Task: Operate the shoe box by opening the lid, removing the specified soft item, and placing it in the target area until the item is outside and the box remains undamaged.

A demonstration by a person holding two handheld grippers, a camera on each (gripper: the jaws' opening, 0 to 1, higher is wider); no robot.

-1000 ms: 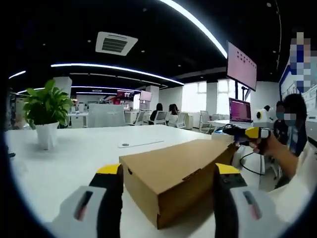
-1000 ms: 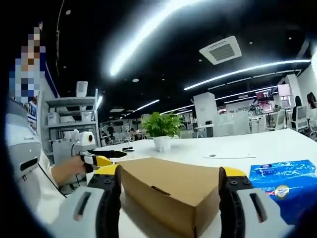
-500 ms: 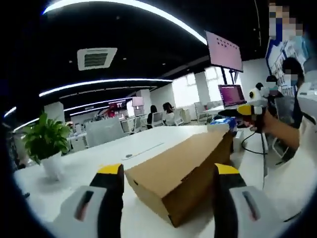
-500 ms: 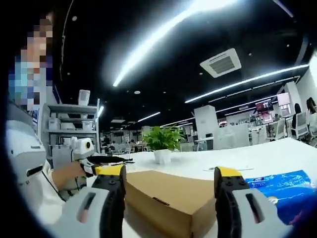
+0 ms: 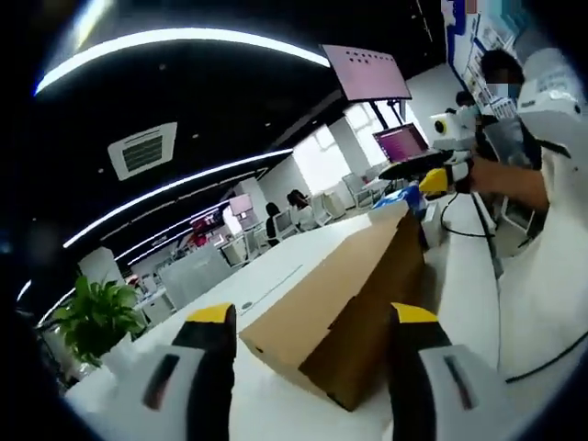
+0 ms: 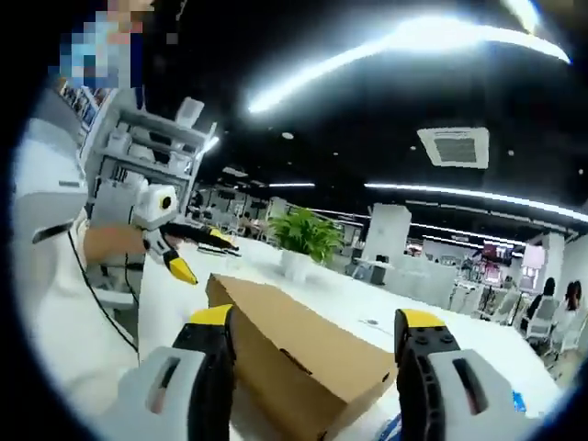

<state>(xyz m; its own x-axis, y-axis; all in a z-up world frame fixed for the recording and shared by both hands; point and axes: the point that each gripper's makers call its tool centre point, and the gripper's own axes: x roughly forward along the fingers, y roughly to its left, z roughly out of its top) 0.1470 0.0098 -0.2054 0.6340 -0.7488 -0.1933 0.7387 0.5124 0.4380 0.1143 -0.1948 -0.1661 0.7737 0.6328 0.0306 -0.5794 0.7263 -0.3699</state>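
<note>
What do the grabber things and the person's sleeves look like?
Each gripper, left and right, has two chunky light grey jaws with black inner faces, yellow tips and a dark slot on each. The person's sleeve is white. A black cable trails from the far gripper.

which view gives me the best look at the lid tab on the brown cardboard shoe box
The right gripper view: the closed brown cardboard shoe box turns its front edge toward the camera, with the small lid tab visible. The left gripper view shows the box end-on, mainly a plain side and the lid top.
</note>
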